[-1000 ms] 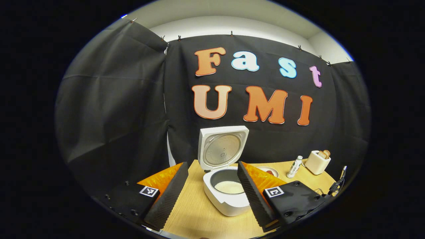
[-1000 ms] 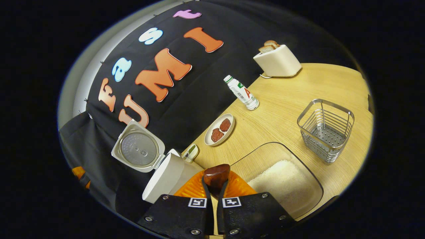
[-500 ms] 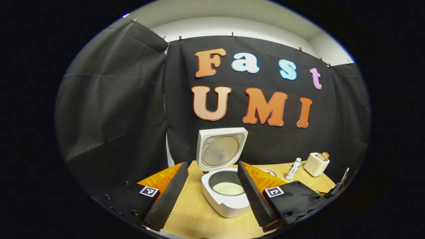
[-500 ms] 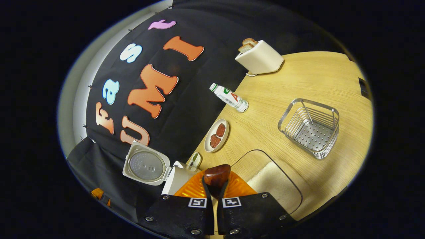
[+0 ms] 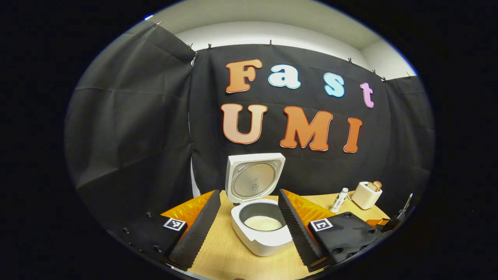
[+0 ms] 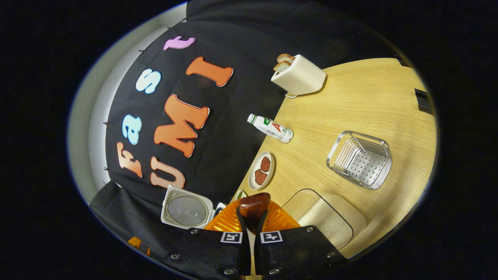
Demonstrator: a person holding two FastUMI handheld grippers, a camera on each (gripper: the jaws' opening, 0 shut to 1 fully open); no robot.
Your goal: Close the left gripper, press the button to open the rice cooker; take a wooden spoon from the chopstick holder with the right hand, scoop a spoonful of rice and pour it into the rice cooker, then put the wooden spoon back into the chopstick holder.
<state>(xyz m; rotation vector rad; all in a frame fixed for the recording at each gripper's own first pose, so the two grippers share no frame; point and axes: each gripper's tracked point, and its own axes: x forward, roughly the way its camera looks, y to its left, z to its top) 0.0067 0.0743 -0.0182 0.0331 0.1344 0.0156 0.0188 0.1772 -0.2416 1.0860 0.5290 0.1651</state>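
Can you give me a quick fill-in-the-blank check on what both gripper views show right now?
1. The rice cooker lid stands ____.
2. The right gripper is shut on the ____ spoon.
3. The metal chopstick holder on the table holds ____ utensils.
4. The left gripper has its fingers ____, with the cooker seen between them.

Missing words: open; wooden; no; open
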